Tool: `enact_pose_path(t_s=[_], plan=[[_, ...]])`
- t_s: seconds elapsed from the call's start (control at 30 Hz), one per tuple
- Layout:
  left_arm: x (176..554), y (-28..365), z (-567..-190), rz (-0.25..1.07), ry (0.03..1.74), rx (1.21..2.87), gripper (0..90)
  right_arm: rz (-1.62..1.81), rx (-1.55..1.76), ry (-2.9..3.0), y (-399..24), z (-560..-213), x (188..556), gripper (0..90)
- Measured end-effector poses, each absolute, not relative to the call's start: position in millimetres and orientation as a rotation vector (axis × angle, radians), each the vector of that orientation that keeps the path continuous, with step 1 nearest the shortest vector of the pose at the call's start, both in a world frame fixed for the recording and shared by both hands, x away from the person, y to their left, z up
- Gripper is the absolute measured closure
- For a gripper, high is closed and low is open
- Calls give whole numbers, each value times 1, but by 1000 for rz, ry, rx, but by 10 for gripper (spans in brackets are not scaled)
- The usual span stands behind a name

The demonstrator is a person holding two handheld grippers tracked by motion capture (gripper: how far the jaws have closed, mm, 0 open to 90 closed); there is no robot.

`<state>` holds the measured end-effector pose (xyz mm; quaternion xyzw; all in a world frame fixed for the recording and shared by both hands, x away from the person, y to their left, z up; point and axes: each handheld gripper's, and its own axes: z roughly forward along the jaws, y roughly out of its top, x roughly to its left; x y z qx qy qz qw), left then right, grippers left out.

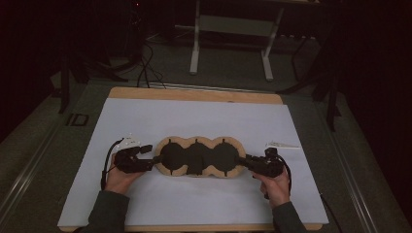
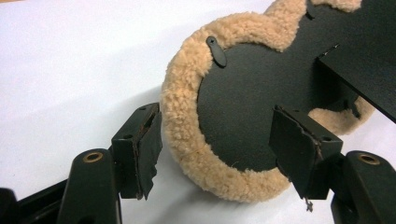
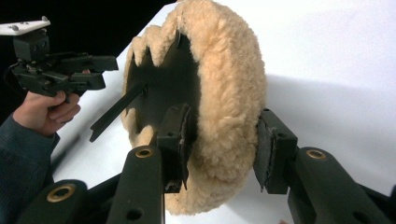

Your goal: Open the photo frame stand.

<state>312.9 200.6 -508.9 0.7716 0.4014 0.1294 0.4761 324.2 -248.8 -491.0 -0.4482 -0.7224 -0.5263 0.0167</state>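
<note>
Between both grippers' jaws lies the fleece-rimmed frame (image 1: pixel 197 156).

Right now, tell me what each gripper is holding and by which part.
The right gripper clamps the fleece-rimmed triple photo frame by the fluffy rim at its right end. The left gripper holds nothing: its open jaws straddle the frame's left rim without pressing.

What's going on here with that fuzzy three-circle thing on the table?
A person works at a table covered in a white sheet with a gripper in each hand. The fleece-edged triple photo frame lies back side up. The right gripper is closed on the frame's fleecy rim at one end. At the other end the left gripper has its jaws open around the rim, the pads clear of the fleece. The frame's black stand flap sticks out from the backing.
</note>
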Motion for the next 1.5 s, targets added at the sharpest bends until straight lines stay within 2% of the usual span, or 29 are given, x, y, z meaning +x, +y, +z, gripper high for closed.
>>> enact_pose_path(t_s=[0.53, 0.8, 1.07, 1.27, 1.5], plan=[[319, 207, -514, 278, 1032, 1856, 329, -1636, -1337, -2336, -248, -488, 320, 599], [320, 201, -516, 271, 1021, 1892, 322, -1623, -1301, -2418, -246, -486, 318, 598], [319, 200, -517, 275, 1014, 1897, 354, -1623, -1275, -2459, -245, -485, 317, 597], [321, 189, -525, 196, 997, 1969, 368, -1621, -1245, -2512, -244, -484, 315, 596], [320, 188, -525, 173, 986, 1982, 381, -1597, -1223, -2578, -242, -483, 313, 590]])
